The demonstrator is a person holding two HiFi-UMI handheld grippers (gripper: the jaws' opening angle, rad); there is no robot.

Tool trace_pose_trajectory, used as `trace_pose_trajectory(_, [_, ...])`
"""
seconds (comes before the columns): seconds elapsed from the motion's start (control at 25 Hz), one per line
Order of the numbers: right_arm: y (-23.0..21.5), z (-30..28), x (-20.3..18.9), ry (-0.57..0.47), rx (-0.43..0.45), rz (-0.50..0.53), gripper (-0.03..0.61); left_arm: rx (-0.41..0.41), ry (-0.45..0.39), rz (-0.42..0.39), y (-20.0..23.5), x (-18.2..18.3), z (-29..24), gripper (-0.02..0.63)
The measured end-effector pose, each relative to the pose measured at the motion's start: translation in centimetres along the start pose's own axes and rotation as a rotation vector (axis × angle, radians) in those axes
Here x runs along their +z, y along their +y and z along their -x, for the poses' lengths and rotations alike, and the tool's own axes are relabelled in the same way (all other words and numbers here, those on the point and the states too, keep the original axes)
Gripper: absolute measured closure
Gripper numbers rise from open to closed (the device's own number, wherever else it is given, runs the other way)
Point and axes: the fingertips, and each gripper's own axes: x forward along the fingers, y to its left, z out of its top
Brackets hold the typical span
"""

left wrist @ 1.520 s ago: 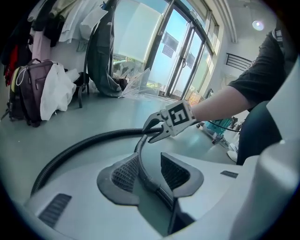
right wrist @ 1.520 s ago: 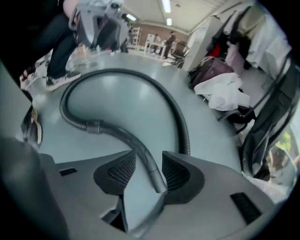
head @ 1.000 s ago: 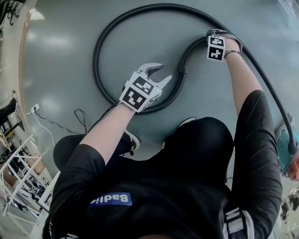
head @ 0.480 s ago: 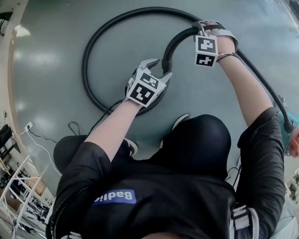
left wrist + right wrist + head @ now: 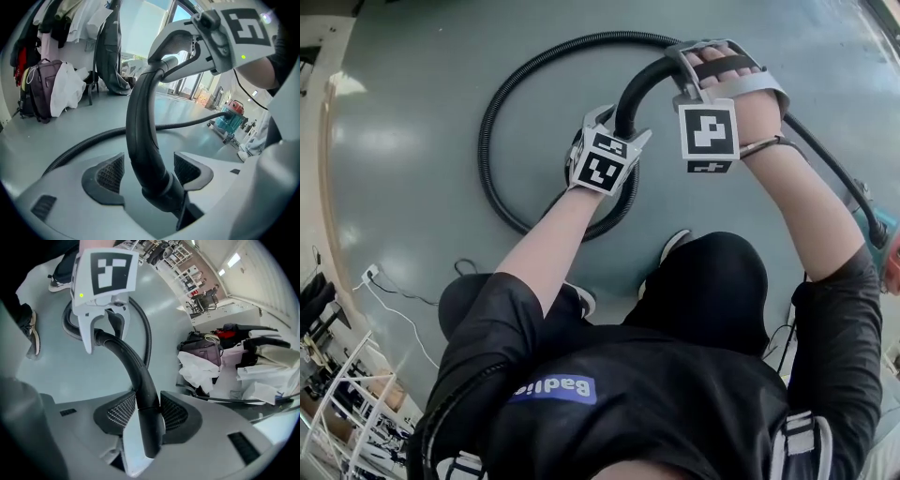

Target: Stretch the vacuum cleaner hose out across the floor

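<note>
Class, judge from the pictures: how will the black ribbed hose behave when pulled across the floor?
Probably floppy: the ribbed hose lies in a loose loop. The smooth curved tube looks stiff, arching in mid-air. It should uncoil, not roll.

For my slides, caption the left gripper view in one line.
Left gripper opening its jaws around the curved hose handle, right gripper clamping its far end.
</note>
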Motion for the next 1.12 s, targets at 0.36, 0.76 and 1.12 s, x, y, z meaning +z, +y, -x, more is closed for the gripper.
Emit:
trace_pose_trajectory(0.36, [-3.6, 1.6, 3.6, -0.007, -0.005, 0.016, 0.414, -0.015, -0.069, 0.041, 3.0, 1.2, 1.9, 0.371])
trace_pose_trajectory(0.76, [-17.8, 14.8, 9.6, -0.108, -0.124, 0.003, 0.421, -0.002, -0.087, 0.061, 6.8, 10.8, 17.5, 0.439])
trace_pose_trajectory(1.12, [-26.5, 34.4, 10.0, -0.205, -0.053, -0.085, 0.433, 0.009, -0.103, -0.027, 2.1, 21.3, 34.0, 0.445])
